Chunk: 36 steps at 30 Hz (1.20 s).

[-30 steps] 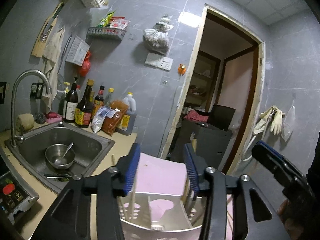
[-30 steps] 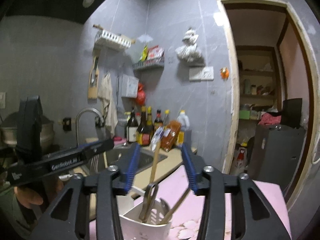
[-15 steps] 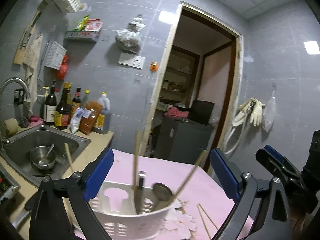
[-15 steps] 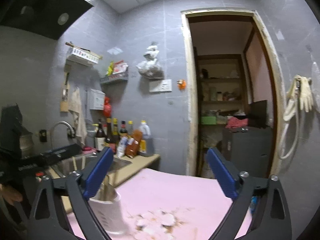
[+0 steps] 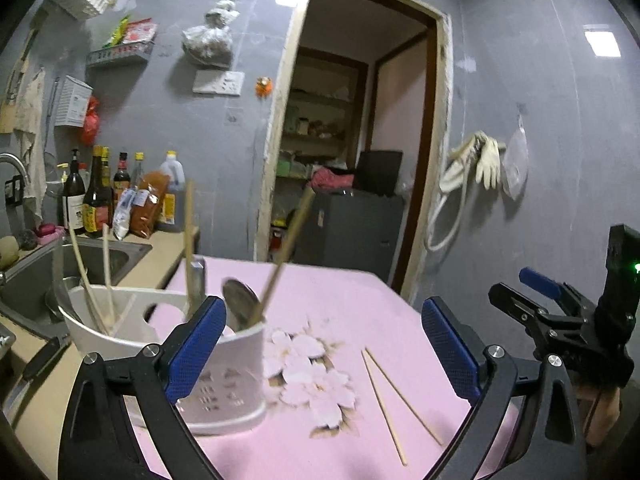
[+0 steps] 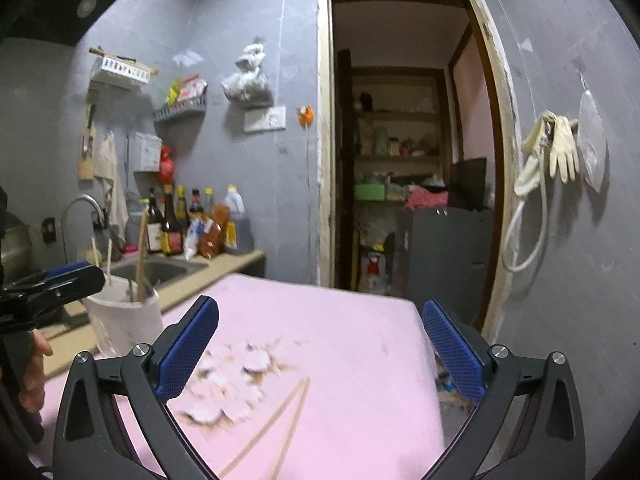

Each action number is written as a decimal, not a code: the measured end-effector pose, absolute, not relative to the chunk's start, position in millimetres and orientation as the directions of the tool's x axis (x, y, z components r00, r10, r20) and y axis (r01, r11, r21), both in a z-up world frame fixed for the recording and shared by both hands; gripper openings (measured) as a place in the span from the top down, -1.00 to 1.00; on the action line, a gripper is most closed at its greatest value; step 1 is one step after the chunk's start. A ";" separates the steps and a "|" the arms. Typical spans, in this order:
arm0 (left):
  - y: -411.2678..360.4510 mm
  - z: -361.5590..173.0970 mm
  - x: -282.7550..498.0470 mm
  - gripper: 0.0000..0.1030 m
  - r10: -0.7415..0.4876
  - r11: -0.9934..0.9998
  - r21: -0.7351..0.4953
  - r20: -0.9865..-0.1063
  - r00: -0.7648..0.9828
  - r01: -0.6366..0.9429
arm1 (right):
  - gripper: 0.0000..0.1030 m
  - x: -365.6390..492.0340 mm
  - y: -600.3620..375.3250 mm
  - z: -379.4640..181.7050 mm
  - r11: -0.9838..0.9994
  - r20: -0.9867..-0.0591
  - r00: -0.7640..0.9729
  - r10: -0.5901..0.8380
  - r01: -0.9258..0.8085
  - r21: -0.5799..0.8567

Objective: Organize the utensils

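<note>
A white utensil holder (image 5: 216,376) stands on the pink table (image 5: 328,300), with several chopsticks, a metal spoon (image 5: 240,306) and a wooden handle sticking up from it. Two loose chopsticks (image 5: 394,394) lie on the cloth to its right. My left gripper (image 5: 324,344) is wide open just in front of the holder, nothing between its blue pads. My right gripper (image 6: 320,344) is also wide open and empty, hovering over the loose chopsticks (image 6: 276,428). The right gripper (image 5: 536,300) shows at the right edge of the left wrist view, and the holder (image 6: 124,316) at the left of the right wrist view.
A steel sink (image 5: 48,264) and counter with sauce bottles (image 5: 96,196) lie left of the table. A doorway (image 5: 360,160) opens behind, with a dark cabinet (image 5: 352,232) inside. Gloves and a hose (image 5: 476,168) hang on the right wall. A hand (image 6: 32,364) holds the left gripper.
Both grippers went from half closed to wide open and drew back from the holder. The views swung right, bringing the pink table and the loose chopsticks into sight.
</note>
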<state>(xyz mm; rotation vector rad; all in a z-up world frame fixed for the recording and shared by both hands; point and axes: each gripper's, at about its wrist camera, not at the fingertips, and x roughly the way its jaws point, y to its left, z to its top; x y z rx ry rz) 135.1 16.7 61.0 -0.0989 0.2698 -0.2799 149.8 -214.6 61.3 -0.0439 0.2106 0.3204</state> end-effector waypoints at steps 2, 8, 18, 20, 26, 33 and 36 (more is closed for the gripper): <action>9.1 52.8 137.2 -0.86 -0.291 0.956 -0.126 -0.279 0.915 0.266 | -1.00 150.5 -219.2 54.2 0.948 -0.244 0.920 0.307 -0.319 -0.007; -12.1 27.2 154.2 -0.86 -0.297 0.955 -0.105 -0.429 0.853 0.279 | -1.00 161.1 -224.9 28.9 0.941 -0.380 0.874 0.303 -0.337 -0.026; -34.0 -6.2 176.0 -0.86 -0.271 0.957 -0.083 -0.596 0.755 0.278 | -0.96 182.8 -229.4 -0.6 0.941 -0.548 0.792 0.271 -0.337 -0.021; -36.9 -11.4 178.2 -0.86 -0.267 0.957 -0.076 -0.613 0.743 0.281 | -0.96 185.1 -228.2 -3.9 0.940 -0.565 0.780 0.269 -0.339 -0.021; -38.7 -20.9 191.2 -0.86 -0.262 0.956 -0.081 -0.664 0.700 0.281 | -0.91 193.1 -227.3 -13.0 0.939 -0.612 0.748 0.255 -0.344 -0.029; -33.3 -30.4 204.1 -0.86 -0.227 0.969 -0.100 -0.728 0.647 0.228 | -0.62 197.8 -225.1 -23.6 0.927 -0.667 0.695 0.270 -0.375 -0.016; -29.1 -34.1 208.3 -0.86 -0.211 0.974 -0.106 -0.756 0.619 0.203 | -0.53 200.2 -220.2 -27.2 0.916 -0.688 0.666 0.288 -0.401 -0.005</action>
